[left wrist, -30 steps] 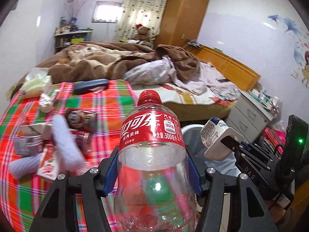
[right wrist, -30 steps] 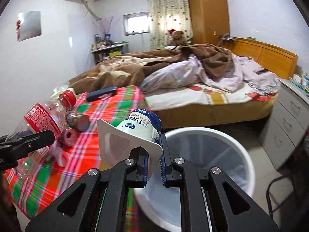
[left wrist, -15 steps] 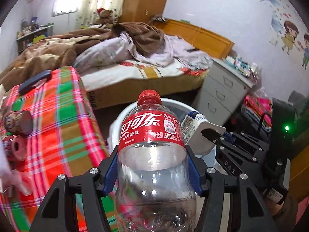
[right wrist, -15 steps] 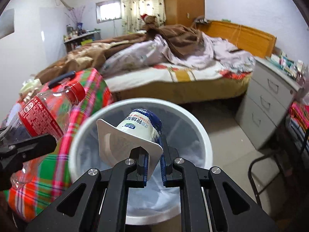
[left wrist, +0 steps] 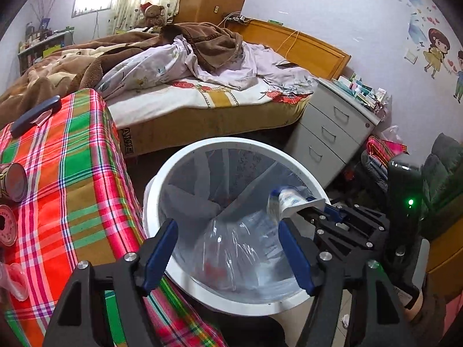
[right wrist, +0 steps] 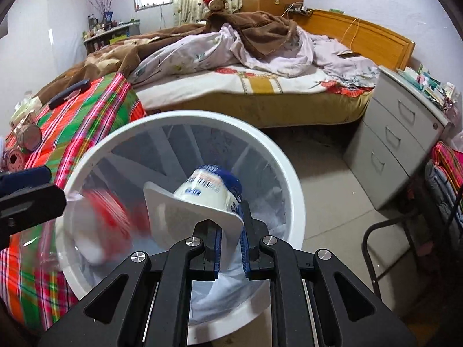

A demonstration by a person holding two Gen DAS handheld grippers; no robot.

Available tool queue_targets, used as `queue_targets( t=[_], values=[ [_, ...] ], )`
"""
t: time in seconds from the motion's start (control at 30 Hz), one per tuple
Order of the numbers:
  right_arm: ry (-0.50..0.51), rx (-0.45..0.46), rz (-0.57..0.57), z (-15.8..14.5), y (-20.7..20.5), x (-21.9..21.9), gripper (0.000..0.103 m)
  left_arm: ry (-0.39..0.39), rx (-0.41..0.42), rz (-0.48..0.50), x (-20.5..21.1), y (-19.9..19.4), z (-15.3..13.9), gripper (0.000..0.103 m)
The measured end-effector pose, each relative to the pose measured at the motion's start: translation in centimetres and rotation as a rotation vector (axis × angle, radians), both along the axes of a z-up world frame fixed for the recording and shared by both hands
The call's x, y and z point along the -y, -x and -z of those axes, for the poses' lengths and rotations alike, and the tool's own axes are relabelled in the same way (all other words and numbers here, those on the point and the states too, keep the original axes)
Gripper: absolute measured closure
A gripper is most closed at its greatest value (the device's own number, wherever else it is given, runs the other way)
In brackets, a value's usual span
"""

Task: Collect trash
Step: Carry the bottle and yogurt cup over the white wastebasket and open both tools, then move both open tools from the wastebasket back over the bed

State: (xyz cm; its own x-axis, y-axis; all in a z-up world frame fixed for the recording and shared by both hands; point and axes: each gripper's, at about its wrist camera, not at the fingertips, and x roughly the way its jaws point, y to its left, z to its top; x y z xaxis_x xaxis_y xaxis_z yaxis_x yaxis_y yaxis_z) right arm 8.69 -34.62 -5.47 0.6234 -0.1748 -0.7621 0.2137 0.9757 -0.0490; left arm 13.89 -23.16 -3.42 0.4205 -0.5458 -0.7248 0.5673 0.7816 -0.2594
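Note:
A white trash bin (left wrist: 185, 156) with a clear liner stands on the floor beside the plaid table; it also shows in the right wrist view (right wrist: 289, 173). My left gripper (left wrist: 228, 248) is open and empty over the bin. A clear cola bottle with a red label (right wrist: 107, 219) is a blur inside the bin, falling; in the left wrist view it shows faintly as the bottle (left wrist: 231, 254). My right gripper (right wrist: 230, 248) is shut on the rim of a white and blue yogurt cup (right wrist: 208, 196), held over the bin; the cup (left wrist: 289, 202) also shows in the left wrist view.
A table with a red and green plaid cloth (left wrist: 72, 173) lies left of the bin and holds tins (left wrist: 11, 182), wrappers and a dark case (left wrist: 34, 115). An unmade bed (left wrist: 188, 81) is behind. A grey drawer unit (left wrist: 332, 133) stands right, with a black chair frame (right wrist: 390, 248).
My left gripper has opened and let go of the cola bottle, which drops into the bin. Both grippers have moved further over the bin. The right still holds the cup.

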Motion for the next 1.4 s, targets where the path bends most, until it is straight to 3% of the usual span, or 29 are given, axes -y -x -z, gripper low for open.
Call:
queue_targets(
  t=[0.13, 0.63, 1.0, 1.13, 1.4],
  values=[
    [-0.011, 0.006, 0.003, -0.1, 0.2, 0.1, 0.069, 0.009, 0.006, -0.012, -0.5, 0.1, -0.3, 0.031],
    [-0.046, 0.118, -0.013, -2.8, 1.7, -2.4, 0.069, 0.017, 0.101, -0.117, -5.8, 2.4, -3.8, 0.031],
    [-0.088, 0.229, -0.106, -5.3, 2.0, -6.9, 0.068, 0.031, 0.161, -0.227, -12.3, 4.6, -5.7, 0.031],
    [-0.116, 0.248, -0.151, -5.6, 1.7, -8.7, 0.054, 0.034, 0.183, -0.279, -15.2, 5.1, -6.2, 0.031],
    [-0.147, 0.266, -0.237, -5.8, 1.0, -12.8, 0.054, 0.035, 0.194, -0.399, -21.8, 5.4, -6.0, 0.031]
  ],
)
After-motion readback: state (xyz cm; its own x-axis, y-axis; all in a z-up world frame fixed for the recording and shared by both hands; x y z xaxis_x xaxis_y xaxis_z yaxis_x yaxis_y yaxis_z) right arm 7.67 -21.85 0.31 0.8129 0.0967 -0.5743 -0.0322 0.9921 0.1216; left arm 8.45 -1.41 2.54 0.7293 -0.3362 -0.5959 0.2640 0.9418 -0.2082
